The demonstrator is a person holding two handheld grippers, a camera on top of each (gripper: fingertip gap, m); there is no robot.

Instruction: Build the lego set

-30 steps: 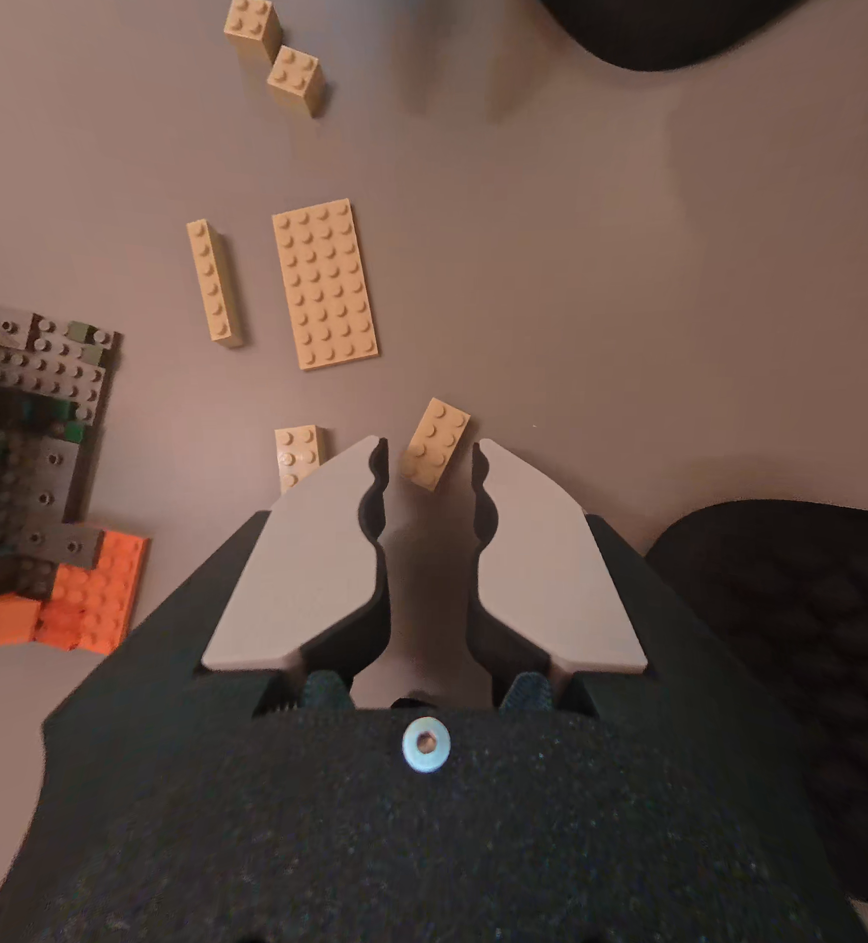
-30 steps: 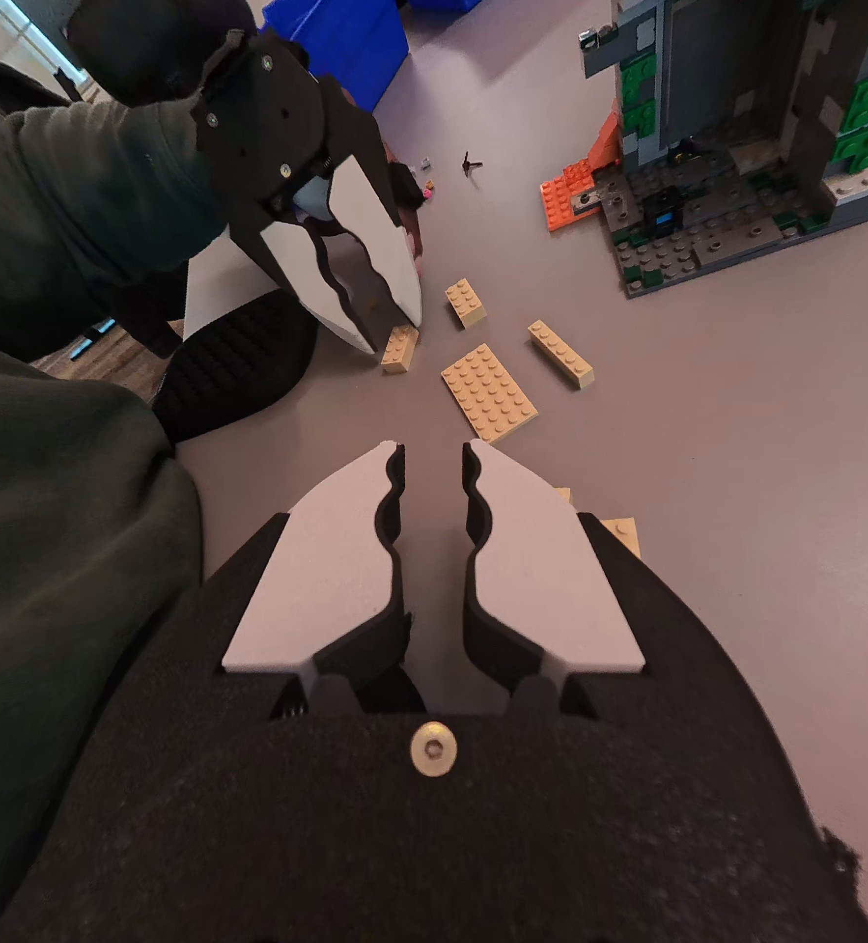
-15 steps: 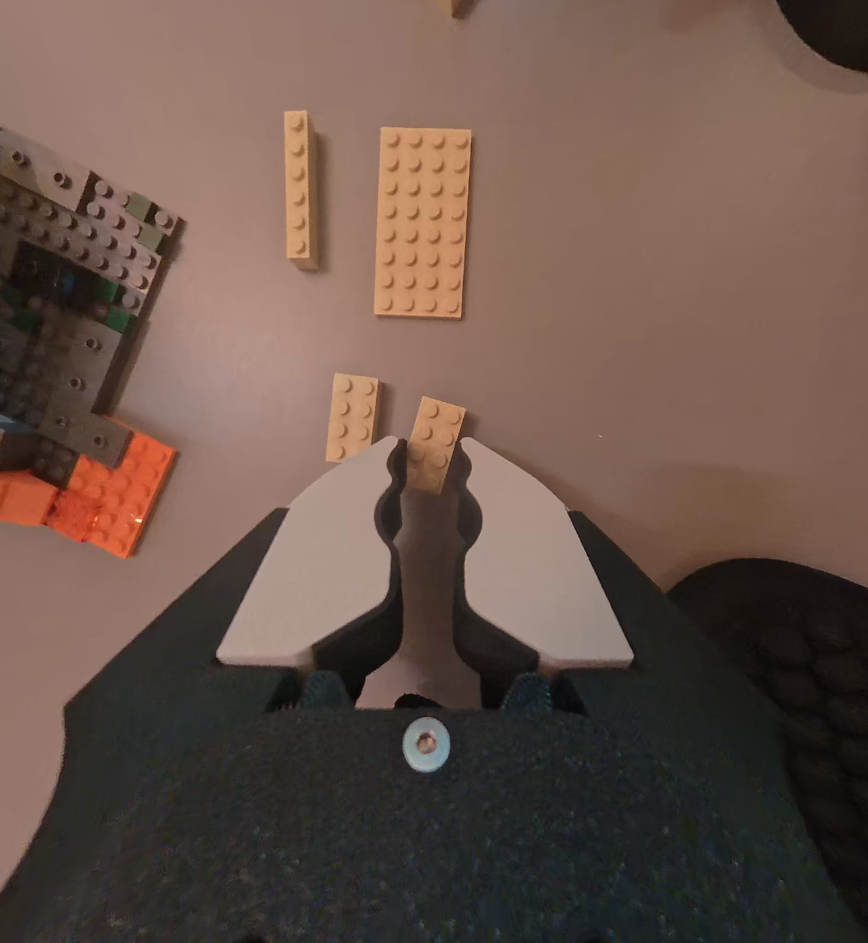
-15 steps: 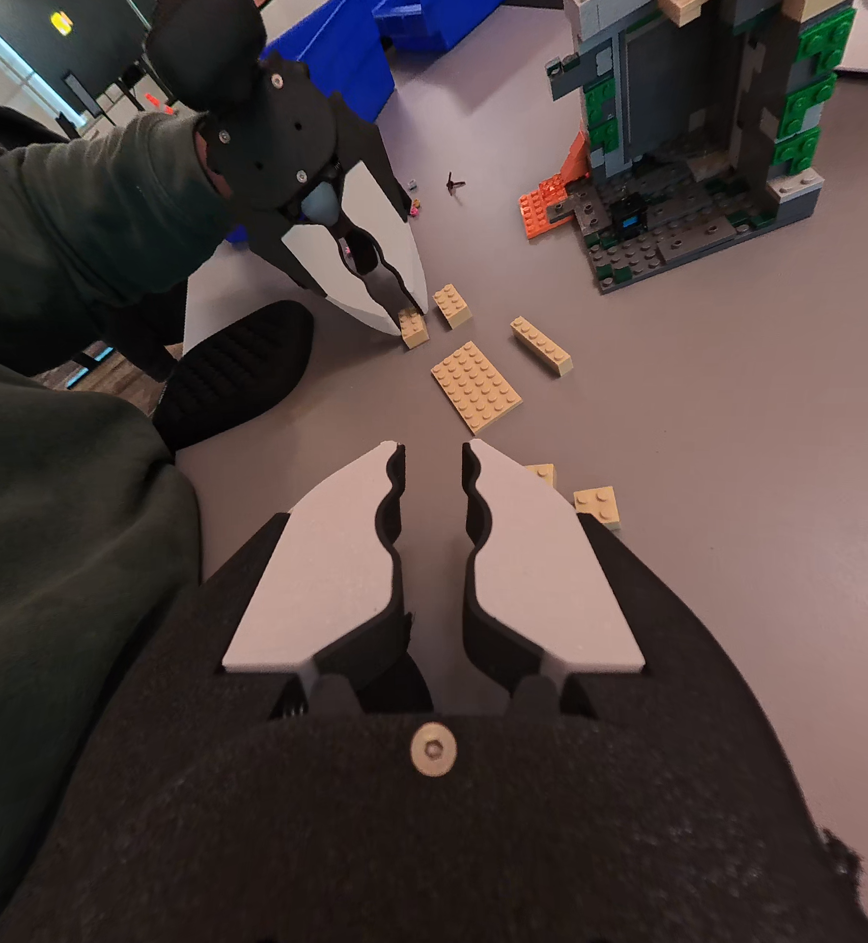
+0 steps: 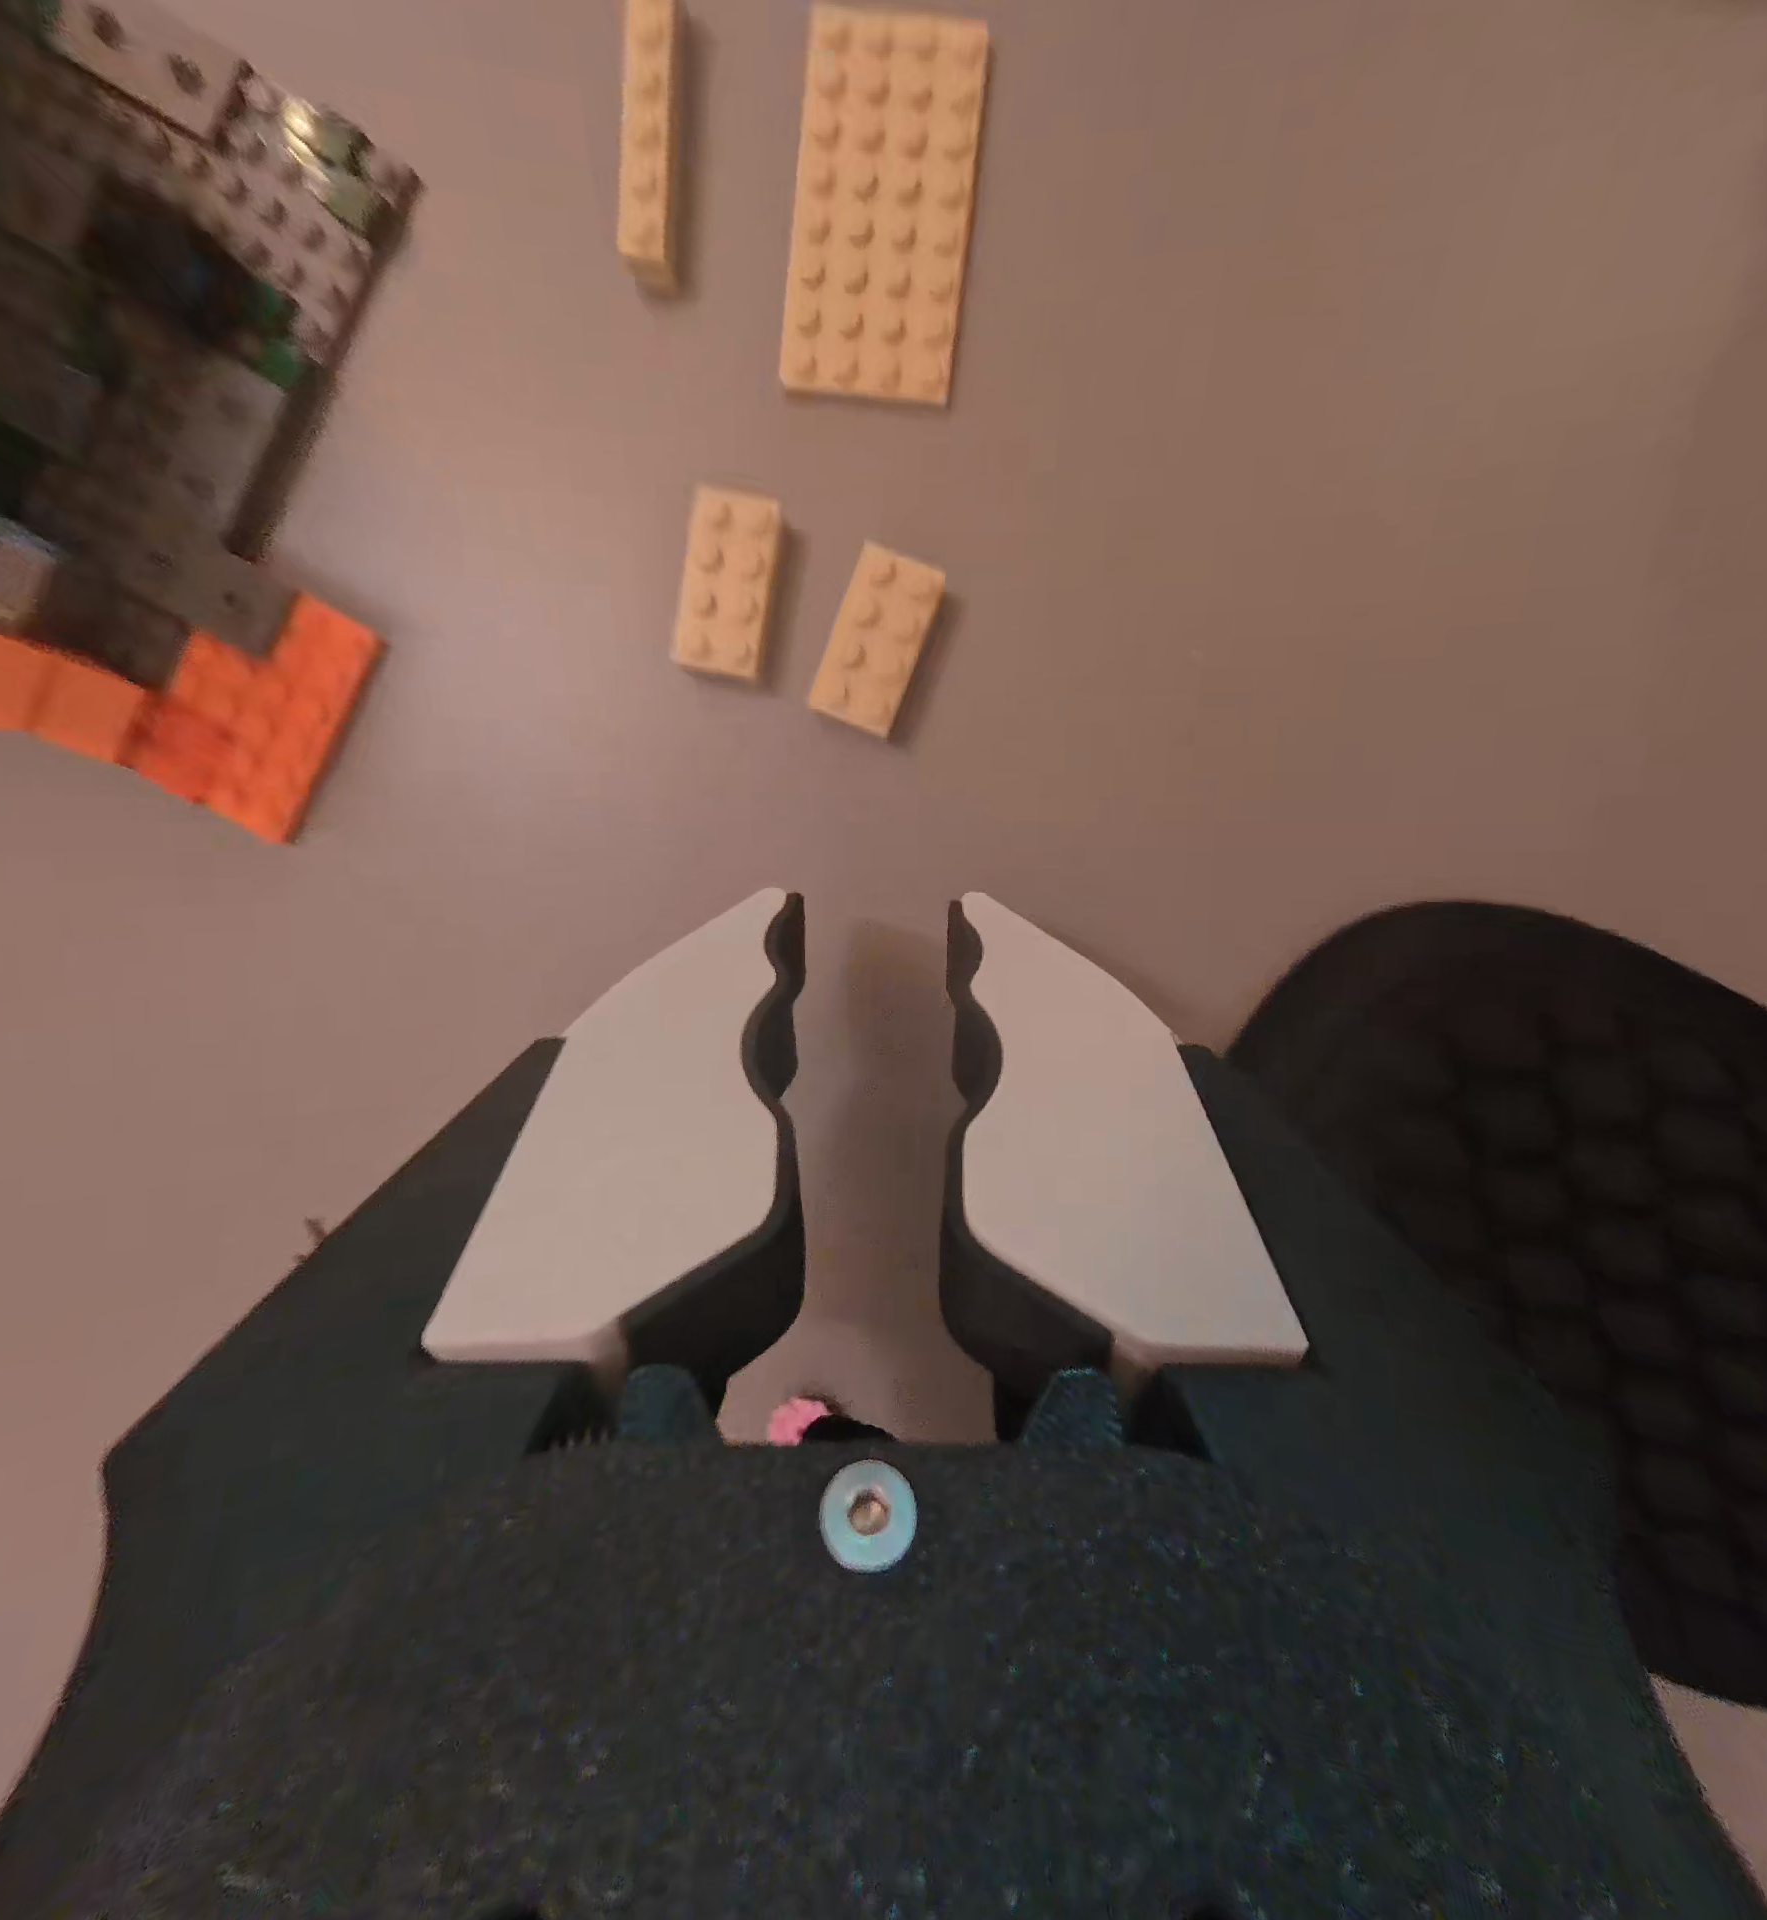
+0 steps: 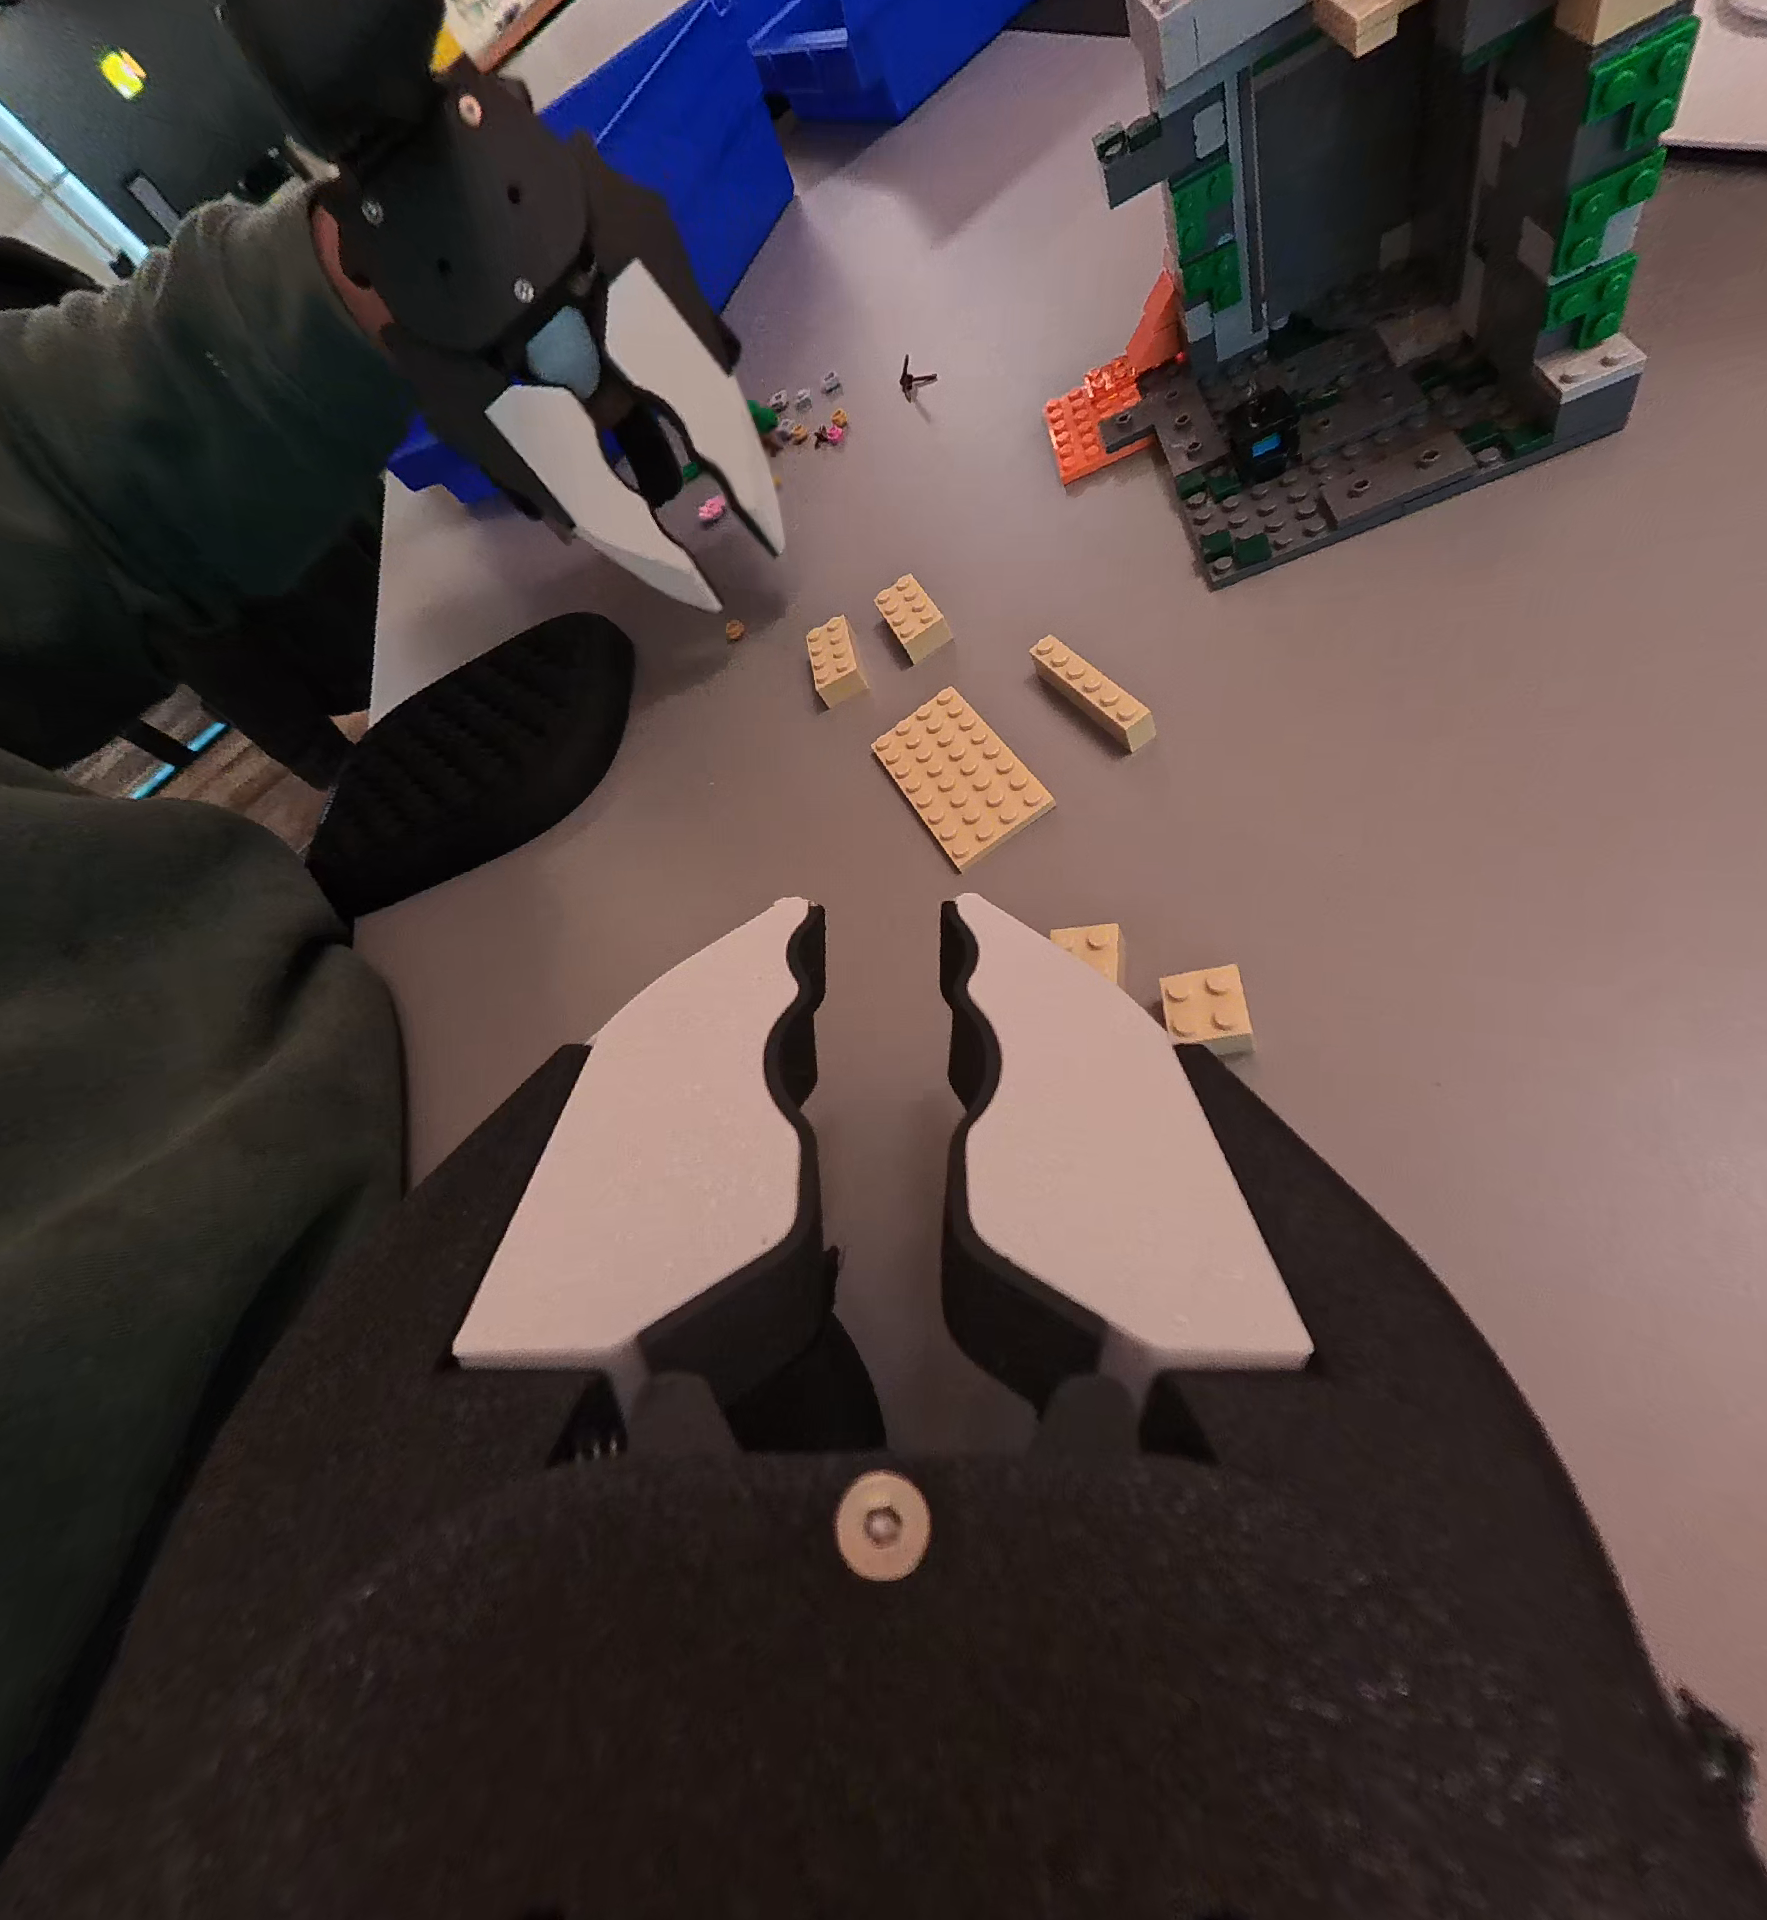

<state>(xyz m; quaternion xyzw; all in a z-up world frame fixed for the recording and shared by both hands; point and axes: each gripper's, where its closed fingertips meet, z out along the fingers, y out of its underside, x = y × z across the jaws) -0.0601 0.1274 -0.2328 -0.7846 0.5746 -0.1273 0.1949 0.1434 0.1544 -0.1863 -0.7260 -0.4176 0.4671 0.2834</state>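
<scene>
tan bricks [image 6: 834, 661] | flat, studs up, loose | near grey-green tower [image 6: 1378, 270], upright

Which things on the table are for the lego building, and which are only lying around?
For the job:
- half-built model
- large tan plate
- long tan brick
- two tan bricks
- two small tan bricks

Lying about:
- blue bins
- black chair

Left view dim, motion-blurred; right view brighter, sharp; wide-angle edge distortion.
</scene>
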